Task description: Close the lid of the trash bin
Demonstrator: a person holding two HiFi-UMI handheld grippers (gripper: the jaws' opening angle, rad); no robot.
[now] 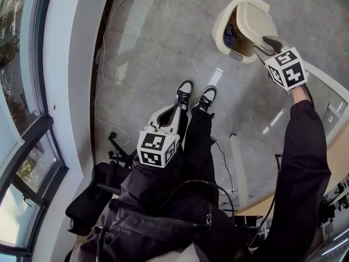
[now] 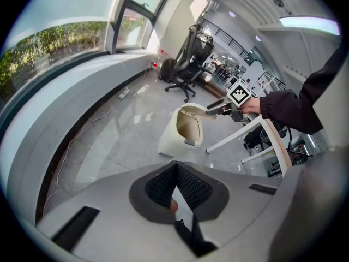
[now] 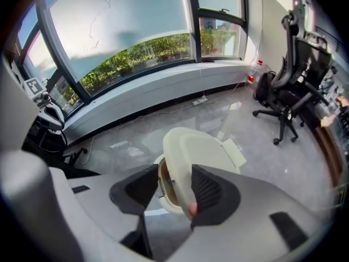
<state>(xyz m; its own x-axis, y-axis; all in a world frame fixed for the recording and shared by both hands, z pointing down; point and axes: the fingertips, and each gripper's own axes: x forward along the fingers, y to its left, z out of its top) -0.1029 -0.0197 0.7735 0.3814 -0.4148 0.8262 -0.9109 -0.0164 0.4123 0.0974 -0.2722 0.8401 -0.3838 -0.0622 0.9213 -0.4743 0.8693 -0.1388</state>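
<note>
The trash bin sits at 1 o'clock in the head view with its mouth open upward. Its lid stands raised on edge, long axis 12 to 6. The right gripper has its jaws apart, straddling the lid's edge. The left gripper has its jaws together

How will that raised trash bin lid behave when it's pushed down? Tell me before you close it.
The lid looks like thin, stiff plastic, apparently hinged at the rim, so it probably swings down easily without bending. The trash bin seems light and stands free on a glossy floor, so a sideways push may slide or tip it.
</note>
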